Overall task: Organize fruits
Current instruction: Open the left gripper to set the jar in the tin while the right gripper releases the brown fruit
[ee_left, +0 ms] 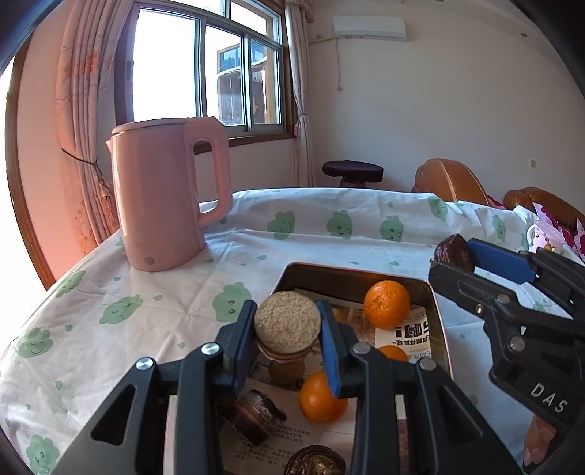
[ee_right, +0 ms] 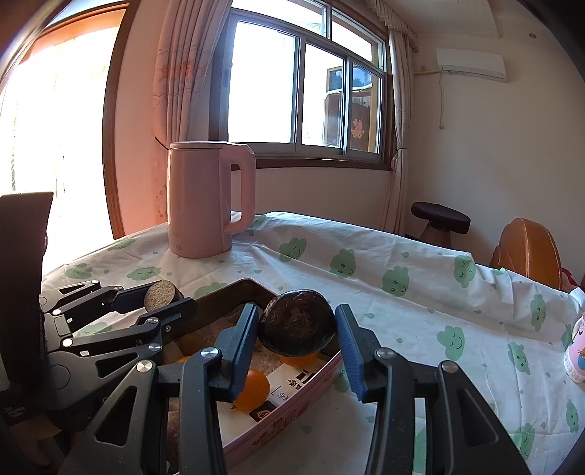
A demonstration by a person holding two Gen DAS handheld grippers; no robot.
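kettle point(ee_left: 162, 197): pink, upright on the tablecloth
tablecloth point(ee_left: 321, 234): white, green cloud faces
stool point(ee_left: 353, 171): dark, round, beyond the table
air conditioner point(ee_left: 369, 27): high on the wall

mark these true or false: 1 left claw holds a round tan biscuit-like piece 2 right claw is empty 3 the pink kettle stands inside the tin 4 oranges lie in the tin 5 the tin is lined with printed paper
1. True: the left claw is shut on the round tan piece, above the tin.
2. False: the right claw grips a dark brown fruit between its fingers.
3. False: the pink kettle stands upright on the tablecloth, apart from the tin.
4. True: an orange lies at the far end, and another orange lies nearer.
5. True: printed paper covers its bottom.
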